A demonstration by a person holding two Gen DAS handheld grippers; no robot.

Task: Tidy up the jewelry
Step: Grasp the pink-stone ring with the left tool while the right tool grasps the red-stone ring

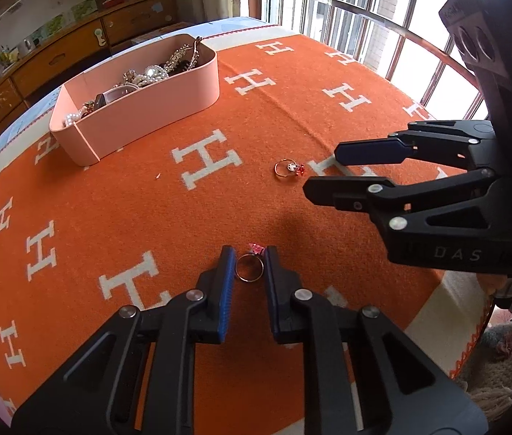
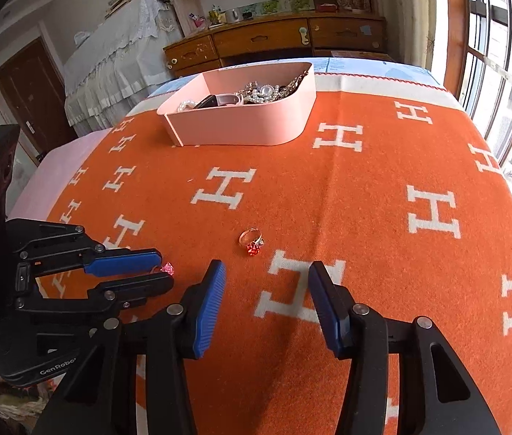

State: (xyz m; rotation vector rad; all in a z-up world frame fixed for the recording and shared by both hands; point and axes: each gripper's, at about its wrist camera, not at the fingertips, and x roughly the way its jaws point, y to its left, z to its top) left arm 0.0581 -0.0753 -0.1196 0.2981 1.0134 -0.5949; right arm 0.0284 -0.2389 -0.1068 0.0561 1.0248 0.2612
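Pick step: left gripper [image 1: 249, 265] jaws straddle the pink-stone ring [image 1: 249, 267] — not yet clenched. Right gripper [image 2: 266, 301] jaws released, short of the red-stone ring [image 2: 251, 241]. Next: clench, carry to pink box [image 1: 169, 108].

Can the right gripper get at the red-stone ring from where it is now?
Probably yes. The right gripper is open, and the red-stone ring lies on bare orange blanket just ahead of its fingertips. The left gripper, off to the side, straddles the pink-stone ring.

Orange H-patterned blanket [image 2: 364, 217], wooden drawers [image 2: 263, 41], barred window [image 1: 382, 18], possibly a lace-draped cabinet [image 2: 111, 58]
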